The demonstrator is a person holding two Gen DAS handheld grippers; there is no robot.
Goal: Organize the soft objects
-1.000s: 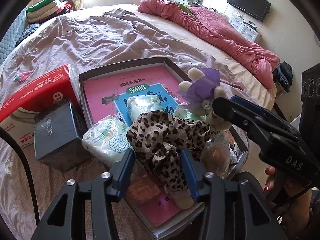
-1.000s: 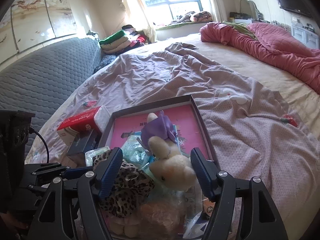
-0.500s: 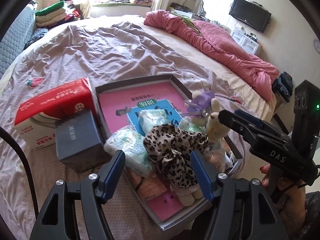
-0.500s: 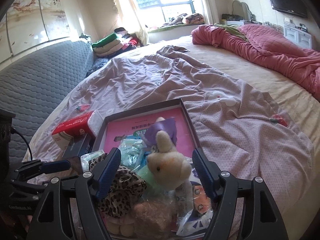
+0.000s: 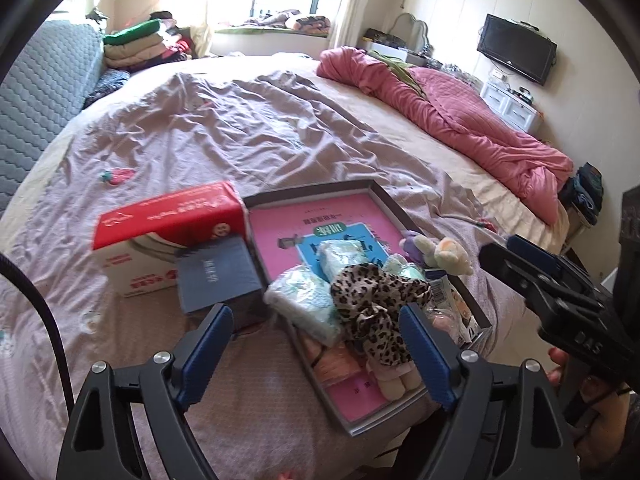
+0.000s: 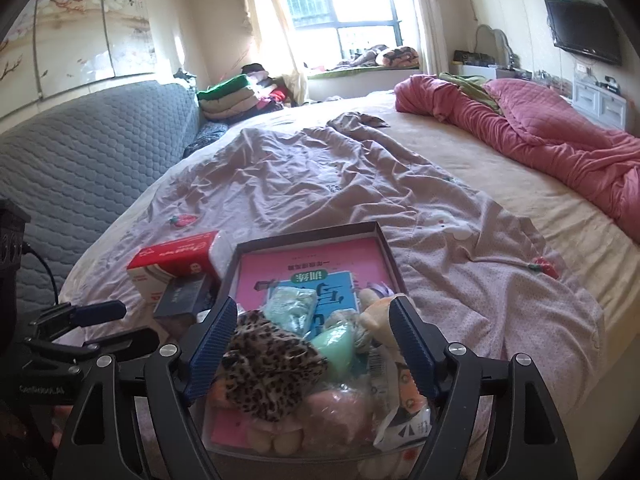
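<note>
The left gripper [image 5: 316, 350] is opening, its jaws wide apart and clamping nothing; the leopard-print toy [image 5: 376, 300] lies just beyond it in the tray [image 5: 384, 196]. The right gripper [image 6: 310, 346] is opening too, empty, above that toy [image 6: 266, 364]. Behind lie a red box [image 5: 168, 216] and the bed [image 5: 240, 120].

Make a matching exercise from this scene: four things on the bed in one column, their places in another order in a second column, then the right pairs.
Things:
1. leopard-print plush
2. red tissue box
3. dark blue box
4. pink quilt

Places:
A. heaped along the bed's far side
B. in the shallow tray
C. beside the tray, farther back
D. leaning against the tissue box

Pairs: 1-B, 2-C, 3-D, 4-A
</note>
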